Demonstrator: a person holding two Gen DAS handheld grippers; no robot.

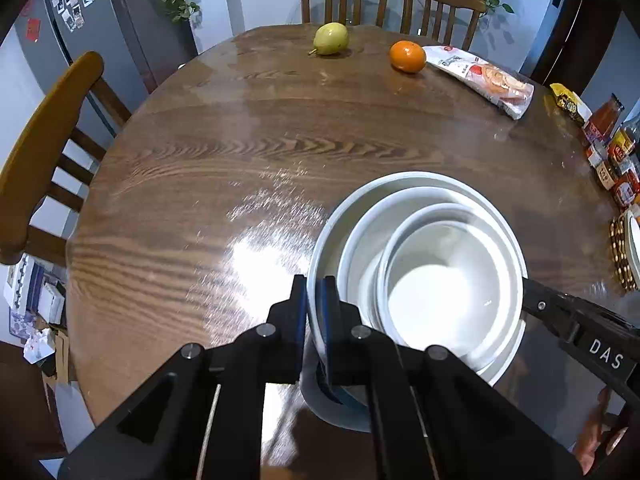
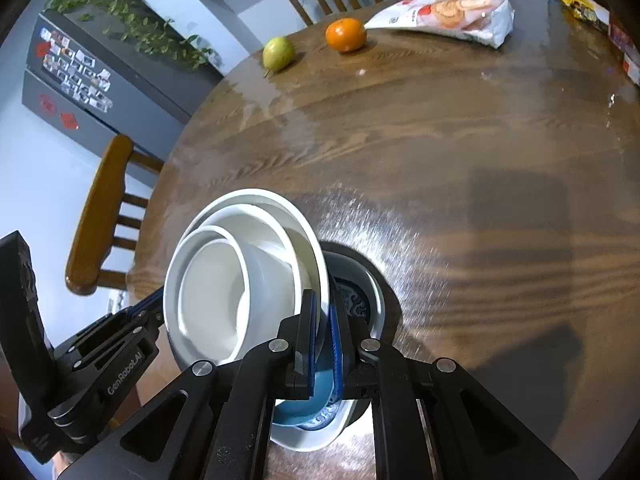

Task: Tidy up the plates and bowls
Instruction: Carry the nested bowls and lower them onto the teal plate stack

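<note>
three white bowls [image 1: 440, 280], one pear [image 1: 330, 39], one orange [image 1: 407, 56]

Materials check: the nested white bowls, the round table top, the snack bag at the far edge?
Nested white bowls: look like glazed ceramic, smooth with soft highlights and thick rims; melamine can't be ruled out.
Round brown table top: wood or wood veneer, plain grain, glossy varnish with strong glare.
White and orange snack bag: thin printed plastic film, crinkled and shiny.

free: wide bare counter [image 1: 248, 128] left and centre | far edge: pear [image 1: 330, 38], orange [image 1: 407, 56], snack bag [image 1: 482, 79] – right edge: jars [image 1: 612, 152] – near: stacked bowls [image 1: 436, 280]
</note>
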